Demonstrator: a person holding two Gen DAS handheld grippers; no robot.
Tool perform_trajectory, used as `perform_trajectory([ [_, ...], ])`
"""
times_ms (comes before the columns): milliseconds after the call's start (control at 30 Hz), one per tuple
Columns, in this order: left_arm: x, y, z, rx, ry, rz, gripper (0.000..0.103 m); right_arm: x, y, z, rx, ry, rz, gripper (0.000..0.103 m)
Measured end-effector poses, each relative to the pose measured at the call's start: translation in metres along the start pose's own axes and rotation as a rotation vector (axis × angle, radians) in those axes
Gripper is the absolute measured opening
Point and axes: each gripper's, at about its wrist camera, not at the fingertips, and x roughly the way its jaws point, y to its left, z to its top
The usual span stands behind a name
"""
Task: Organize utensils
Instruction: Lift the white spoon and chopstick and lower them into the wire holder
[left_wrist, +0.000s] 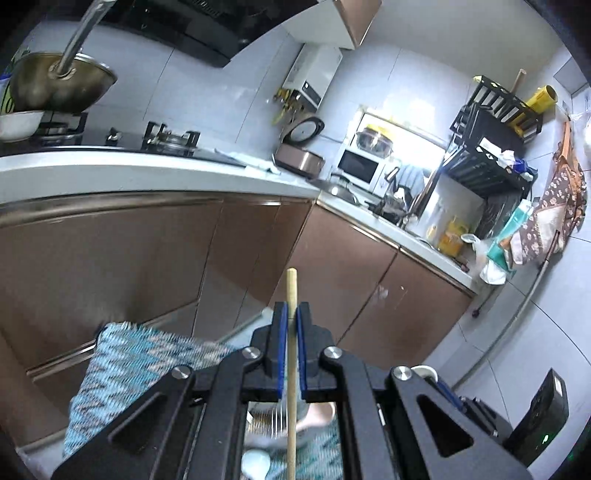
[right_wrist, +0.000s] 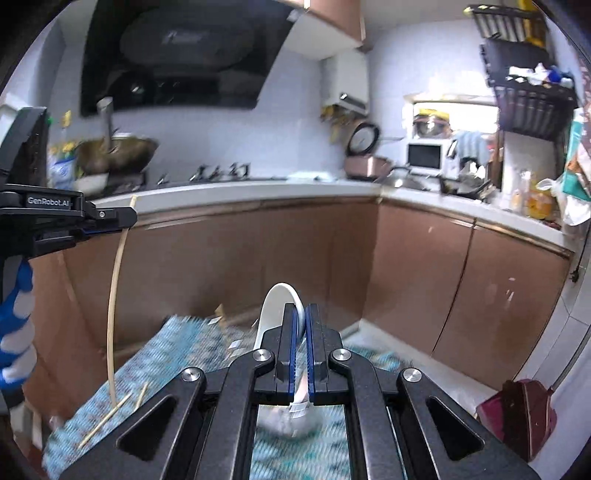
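**Both Jaws Loaded: Chopstick Left, Spoon Right**

We start right at our left gripper (left_wrist: 291, 314), whose blue-padded jaws are clamped on a wooden chopstick (left_wrist: 291, 295). The stick runs straight between the pads, its tip poking out just ahead of them and its other end trailing back under the gripper body. Over on our right gripper (right_wrist: 301, 314), the jaws are pinched on a white ceramic spoon (right_wrist: 277, 306), gripping its handle, and the bowl rises ahead of the pads, to the left of them.

Below both sets of jaws lies a blue-and-white woven cloth (right_wrist: 177, 343), blurred. On it, down and left of the right jaws, we spot two more loose chopsticks (right_wrist: 110, 417). Further left in the right wrist view, a gloved hand (right_wrist: 16, 325) holds the left gripper.

Beyond the jaws stand brown cabinet doors (right_wrist: 280, 254), topped by a pale table (right_wrist: 258, 190). Farthest back, a wok (right_wrist: 118, 151) sits on the stove and a microwave (right_wrist: 424, 157) stands in the corner.
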Motion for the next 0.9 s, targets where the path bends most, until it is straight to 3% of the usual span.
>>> perform_trajectory([
  [200, 0.057, 0.001, -0.012, -0.029, -0.046, 0.051, 0.005, 0.05, -0.002, -0.014, 0.01, -0.028, -0.058, 0.004],
  [433, 0.096, 0.003, -0.036, 0.002, -0.109, 0.113, 0.005, 0.092, -0.002, -0.041, 0.022, -0.03, -0.099, 0.004],
  [600, 0.114, 0.009, -0.058, 0.037, -0.143, 0.155, 0.005, 0.103, 0.003, -0.057, 0.012, -0.048, -0.124, 0.005],
  [900, 0.121, 0.03, -0.082, 0.024, -0.113, 0.174, 0.006, 0.114, 0.002, -0.086, 0.033, -0.008, -0.102, 0.012],
])
